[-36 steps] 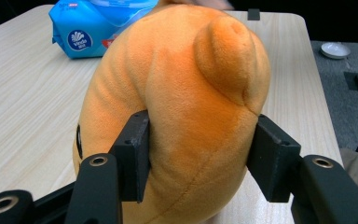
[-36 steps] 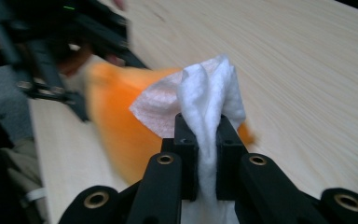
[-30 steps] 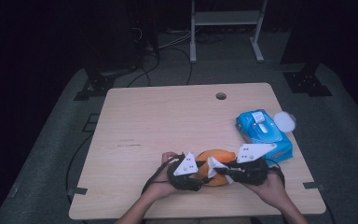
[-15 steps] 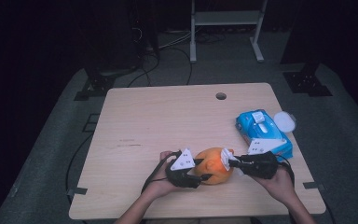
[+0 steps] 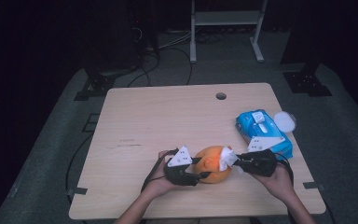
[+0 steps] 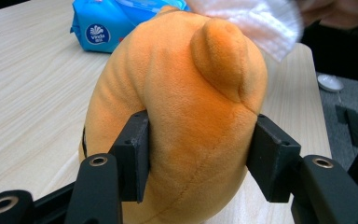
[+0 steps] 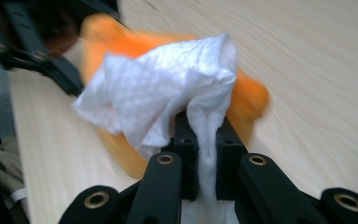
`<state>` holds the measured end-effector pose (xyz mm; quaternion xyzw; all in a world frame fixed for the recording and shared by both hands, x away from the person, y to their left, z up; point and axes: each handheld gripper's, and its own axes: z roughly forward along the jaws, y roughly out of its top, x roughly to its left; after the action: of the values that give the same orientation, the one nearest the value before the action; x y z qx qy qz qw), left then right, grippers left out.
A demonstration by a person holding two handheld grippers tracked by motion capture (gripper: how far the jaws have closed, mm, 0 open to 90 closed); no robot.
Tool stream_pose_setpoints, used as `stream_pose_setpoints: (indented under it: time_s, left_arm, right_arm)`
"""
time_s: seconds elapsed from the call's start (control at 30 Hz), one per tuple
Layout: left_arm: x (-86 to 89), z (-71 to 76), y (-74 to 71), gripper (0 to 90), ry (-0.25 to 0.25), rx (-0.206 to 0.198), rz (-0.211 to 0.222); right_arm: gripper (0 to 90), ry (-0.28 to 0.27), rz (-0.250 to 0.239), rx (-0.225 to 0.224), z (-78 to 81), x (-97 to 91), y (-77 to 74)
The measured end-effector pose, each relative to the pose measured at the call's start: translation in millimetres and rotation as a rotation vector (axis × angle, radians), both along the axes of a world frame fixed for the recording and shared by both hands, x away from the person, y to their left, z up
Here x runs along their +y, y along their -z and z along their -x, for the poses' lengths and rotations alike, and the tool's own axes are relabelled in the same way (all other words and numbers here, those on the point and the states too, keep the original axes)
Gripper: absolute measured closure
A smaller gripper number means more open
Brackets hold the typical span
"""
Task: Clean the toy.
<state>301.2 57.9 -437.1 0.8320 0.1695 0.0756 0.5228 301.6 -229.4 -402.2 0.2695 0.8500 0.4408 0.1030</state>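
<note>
An orange plush toy (image 5: 212, 164) sits near the table's front edge. My left gripper (image 5: 201, 168) is shut on the orange plush toy (image 6: 191, 116), one pad pressing into each side of it. My right gripper (image 5: 235, 163) comes in from the right, shut on a crumpled white wipe (image 5: 226, 158). The white wipe (image 7: 163, 100) bunches out above the closed jaws and lies against the upper right of the toy (image 7: 249, 100). In the left gripper view the wipe (image 6: 256, 21) rests on the toy's top.
A blue pack of wipes (image 5: 261, 131) lies at the table's right side, with a white round lid (image 5: 285, 120) beside it at the edge. A cable hole (image 5: 221, 96) sits near the far edge of the wooden table (image 5: 168, 121). Dark floor surrounds it.
My right gripper with the wipe has shifted right and down across the toy, from over its middle to its right side. The left gripper and toy stay put.
</note>
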Motion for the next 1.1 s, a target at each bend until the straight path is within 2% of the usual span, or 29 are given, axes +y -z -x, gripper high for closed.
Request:
stream_pose_setpoints:
  time_s: [0.07,0.17,0.23,0.3,0.33,0.37,0.43,0.5,0.57,0.6,0.63,0.83,0.93,1.0,1.03,1.1]
  left_arm:
    - [-0.5,0.2,-1.2,46.1,-0.003,-0.009,0.004]
    - [2.8,-0.3,-8.8,48.0,-0.014,-0.004,0.009]
    - [7.3,-0.6,-18.5,48.9,-0.018,0.000,0.012]
    - [11.1,0.9,-27.3,49.0,-0.033,-0.035,-0.014]
    - [14.3,2.1,-32.7,49.0,-0.046,-0.072,-0.037]
    - [17.2,2.2,-36.1,49.0,-0.056,-0.087,-0.055]
    - [23.2,0.3,-39.5,49.0,-0.076,-0.092,-0.078]
    - [27.9,-3.6,-36.7,48.9,-0.094,-0.076,-0.110]
    - [29.1,-6.9,-29.3,48.8,-0.104,-0.065,-0.161]
    - [29.2,-7.5,-25.5,48.6,-0.094,-0.058,-0.159]
    - [29.1,-7.4,-24.2,48.3,-0.091,-0.046,-0.146]
    - [13.1,1.5,-22.8,47.0,-0.046,-0.100,-0.197]
    - [8.0,5.1,-22.3,44.0,-0.021,-0.096,-0.215]
    - [9.3,4.9,-22.7,41.9,0.008,-0.076,-0.192]
    - [11.3,4.0,-24.1,40.6,0.030,-0.051,-0.165]
    - [16.2,1.9,-30.3,41.0,0.054,0.014,-0.084]
  right_arm:
    - [82.2,0.013,-0.026,0.024,-2.7,-4.7,3.8]
    - [82.2,0.015,-0.028,-0.006,-0.2,1.1,-1.8]
    - [82.3,0.010,-0.053,-0.011,-0.7,4.6,-5.5]
    - [82.3,0.005,-0.067,-0.014,-3.4,12.0,-8.6]
    - [82.3,0.006,-0.068,-0.019,-4.4,15.0,-9.4]
    - [82.3,0.004,-0.079,-0.023,-6.8,19.7,-10.6]
    - [82.3,0.000,-0.092,-0.025,-11.2,26.6,-11.0]
    - [82.3,-0.006,-0.107,-0.004,-20.2,34.8,-6.8]
    - [82.3,-0.015,-0.096,0.031,-28.2,41.5,0.5]
    - [82.3,-0.022,-0.087,0.052,-31.0,44.2,3.4]
    - [82.3,-0.021,-0.080,0.055,-32.7,46.0,4.2]
    - [82.2,-0.023,-0.134,0.025,-33.8,47.4,-14.4]
    - [82.2,-0.040,-0.110,0.042,-33.1,51.9,-10.2]
    - [82.3,-0.053,-0.111,0.071,-32.4,48.4,-1.7]
    - [82.3,-0.055,-0.118,0.088,-31.7,45.0,1.6]
    - [82.2,-0.064,-0.100,0.107,-28.8,38.0,7.9]
